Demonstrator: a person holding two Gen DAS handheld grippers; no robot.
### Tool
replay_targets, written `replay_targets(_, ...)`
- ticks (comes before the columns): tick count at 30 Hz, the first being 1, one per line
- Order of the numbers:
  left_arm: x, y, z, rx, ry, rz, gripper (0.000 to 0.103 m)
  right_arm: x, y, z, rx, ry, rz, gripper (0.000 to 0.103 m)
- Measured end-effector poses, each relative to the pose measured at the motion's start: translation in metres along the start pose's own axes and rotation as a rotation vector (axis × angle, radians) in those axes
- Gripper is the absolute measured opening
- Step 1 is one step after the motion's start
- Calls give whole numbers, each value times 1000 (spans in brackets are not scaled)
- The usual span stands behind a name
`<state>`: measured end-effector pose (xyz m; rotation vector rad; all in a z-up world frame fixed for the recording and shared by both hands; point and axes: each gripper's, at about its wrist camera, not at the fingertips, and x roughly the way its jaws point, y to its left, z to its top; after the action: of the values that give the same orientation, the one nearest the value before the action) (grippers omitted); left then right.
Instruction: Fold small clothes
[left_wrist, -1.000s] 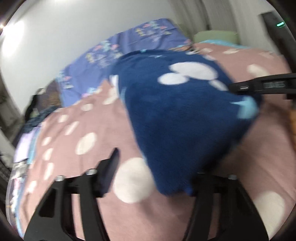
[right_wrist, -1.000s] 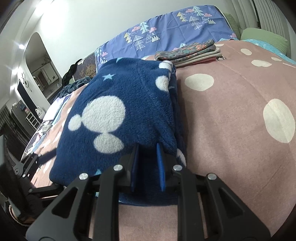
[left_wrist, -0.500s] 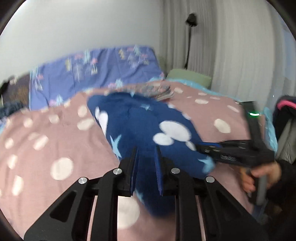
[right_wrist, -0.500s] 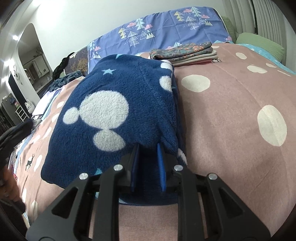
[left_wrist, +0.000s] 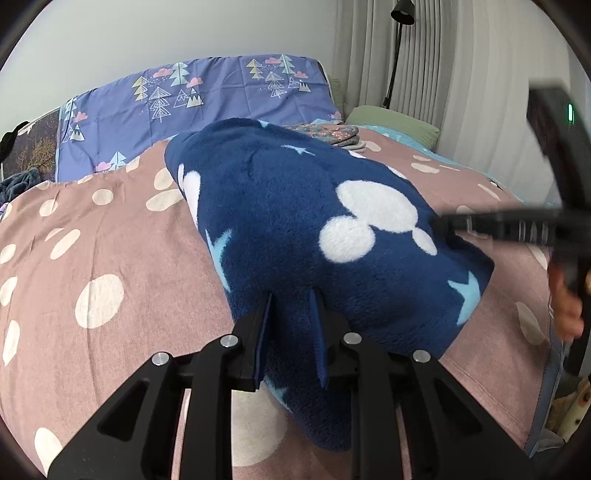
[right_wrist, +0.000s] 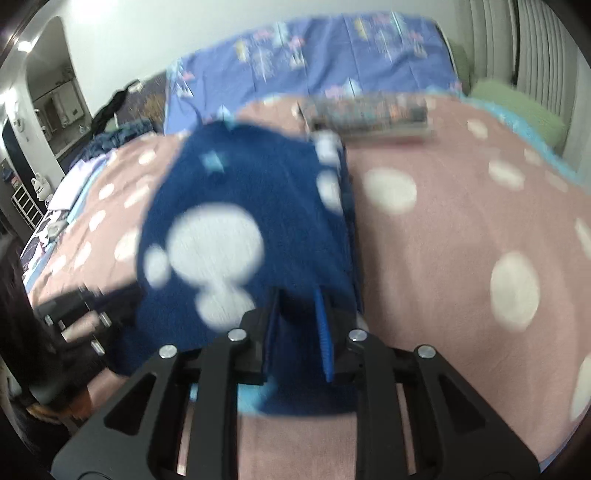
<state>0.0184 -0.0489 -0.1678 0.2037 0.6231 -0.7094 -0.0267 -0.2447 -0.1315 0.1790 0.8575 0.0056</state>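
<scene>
A navy fleece garment (left_wrist: 314, 229) with white mouse-head shapes and light blue stars lies folded on the pink dotted bedspread (left_wrist: 110, 258). My left gripper (left_wrist: 290, 314) is shut on its near edge. In the right wrist view, which is blurred, my right gripper (right_wrist: 297, 306) is shut on another edge of the same garment (right_wrist: 240, 221) and lifts it a little. The right gripper's body shows at the right of the left wrist view (left_wrist: 509, 225); the left gripper shows at the left of the right wrist view (right_wrist: 74, 310).
A stack of folded patterned clothes (right_wrist: 369, 114) sits further up the bed, also in the left wrist view (left_wrist: 328, 133). A purple tree-print sheet (left_wrist: 192, 99) covers the head end. A green pillow (left_wrist: 395, 122) and curtains are on the right.
My left gripper, open a second ago, closed on the garment's edge. The right gripper now moves with its edge, blurring its view; the garment has shifted toward me.
</scene>
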Motion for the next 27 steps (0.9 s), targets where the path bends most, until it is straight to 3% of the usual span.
replay_targets(3, 0, 3, 0, -6, -5, -12, 21, 4, 14, 24, -35, -32, -6, 23)
replay_targets(7, 0, 9, -3, -25, -20, -55, 21, 65, 9, 20, -14, 158, -52, 26)
replay_targets(12, -2, 14, 1, -51, -25, -86, 22, 70, 4, 20, 32, 169, -45, 25)
replay_targets(15, -14, 31, 24, -127, -32, -164, 21, 72, 5, 21, 17, 172, -48, 25)
replay_targets(19, -24, 44, 74, -83, -139, -144, 22, 71, 6, 19, 34, 165, -44, 26)
replay_targets(22, 14, 53, 94, -151, -86, -219, 22, 71, 5, 18, 36, 170, -42, 26)
replay_targets(23, 45, 55, 92, -164, 8, -208, 22, 72, 4, 19, 40, 175, -37, 26)
replay_targets(24, 64, 54, 85, -154, 47, -189, 22, 73, 2, 19, 46, 180, -31, 26)
replay_targets(27, 74, 50, 66, -86, -13, -170, 23, 76, 1, 23, 56, 208, -19, 26)
